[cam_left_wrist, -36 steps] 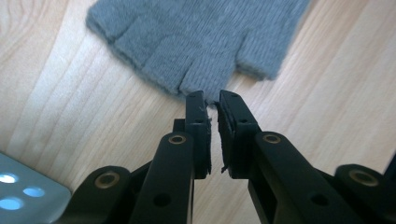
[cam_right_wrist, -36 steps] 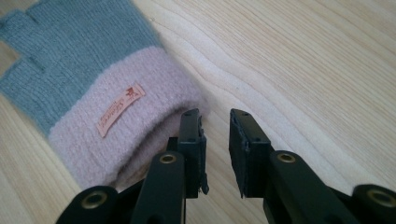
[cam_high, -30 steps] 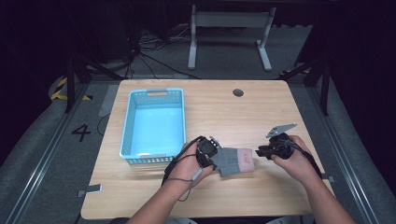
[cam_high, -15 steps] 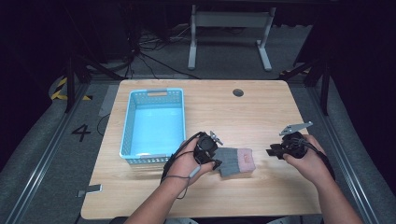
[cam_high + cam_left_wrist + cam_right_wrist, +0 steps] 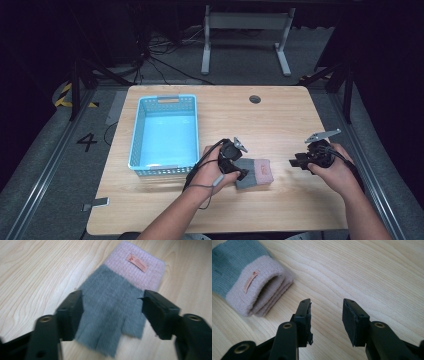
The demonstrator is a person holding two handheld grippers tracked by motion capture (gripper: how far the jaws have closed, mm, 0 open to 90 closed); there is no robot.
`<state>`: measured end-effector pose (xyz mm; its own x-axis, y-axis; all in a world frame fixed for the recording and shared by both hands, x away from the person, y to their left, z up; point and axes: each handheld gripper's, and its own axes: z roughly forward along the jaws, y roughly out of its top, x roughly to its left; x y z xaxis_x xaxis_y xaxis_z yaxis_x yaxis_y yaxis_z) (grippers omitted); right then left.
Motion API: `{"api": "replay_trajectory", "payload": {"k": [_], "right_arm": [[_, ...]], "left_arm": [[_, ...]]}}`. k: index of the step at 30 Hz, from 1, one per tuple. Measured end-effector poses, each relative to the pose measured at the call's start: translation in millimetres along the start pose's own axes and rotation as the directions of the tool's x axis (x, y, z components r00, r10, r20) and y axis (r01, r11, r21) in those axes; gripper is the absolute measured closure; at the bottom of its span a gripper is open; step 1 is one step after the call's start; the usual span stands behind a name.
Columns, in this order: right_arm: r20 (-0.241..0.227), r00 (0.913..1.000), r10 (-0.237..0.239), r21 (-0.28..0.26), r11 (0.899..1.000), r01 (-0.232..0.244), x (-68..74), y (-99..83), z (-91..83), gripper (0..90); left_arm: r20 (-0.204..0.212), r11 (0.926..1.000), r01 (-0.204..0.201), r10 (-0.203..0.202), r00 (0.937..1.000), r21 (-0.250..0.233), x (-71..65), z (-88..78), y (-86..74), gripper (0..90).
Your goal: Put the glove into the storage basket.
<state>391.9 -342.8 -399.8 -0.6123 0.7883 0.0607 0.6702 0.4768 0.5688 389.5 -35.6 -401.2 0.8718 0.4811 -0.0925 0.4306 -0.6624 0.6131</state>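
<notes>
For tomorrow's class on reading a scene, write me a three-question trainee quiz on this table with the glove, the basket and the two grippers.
1. True or false: the glove lies inside the blue basket.
2. Which gripper has its jaws on either side of the glove? A) left gripper B) right gripper
3. What colour is the glove's cuff?

Key: 1 false, it lies on the table; 2 A; 3 pink.

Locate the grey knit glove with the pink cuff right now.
The grey knit glove with the pink cuff lies flat on the wooden table, front-centre in the high view, just right of the blue plastic basket, with the left gripper over its grey end.
</notes>
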Motion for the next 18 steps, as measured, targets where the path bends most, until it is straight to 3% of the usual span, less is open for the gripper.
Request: {"api": "replay_trajectory", "payload": {"k": [6, 11, 15, 18], "right_arm": [[-0.018, 0.9998, -0.005, -0.01, 1.0, 0.005, 0.8, 0.4, -0.1, 58.8], [-0.021, 0.9997, -0.009, -0.013, 1.0, 0.008, 0.9, 0.3, -0.9, 57.3], [-0.033, 0.9994, -0.011, -0.016, 1.0, 0.011, 1.9, 0.5, 0.0, 56.9], [-0.036, 0.9992, -0.015, -0.014, 1.0, 0.014, 3.8, 1.2, 0.8, 56.5]], "left_arm": [[0.007, 0.9994, -0.033, 0.033, 0.9994, 0.006, -2.2, 15.8, 6.5, 30.9], [-0.001, 0.9917, -0.106, 0.106, 0.9944, 0.074, -2.7, 31.2, 7.3, 29.6], [0.003, 0.9855, -0.111, 0.112, 0.9937, 0.128, -1.0, 39.4, 4.7, 27.4], [-0.004, 0.9864, -0.102, 0.103, 0.9947, 0.129, -0.7, 43.1, 4.3, 23.4]]}}
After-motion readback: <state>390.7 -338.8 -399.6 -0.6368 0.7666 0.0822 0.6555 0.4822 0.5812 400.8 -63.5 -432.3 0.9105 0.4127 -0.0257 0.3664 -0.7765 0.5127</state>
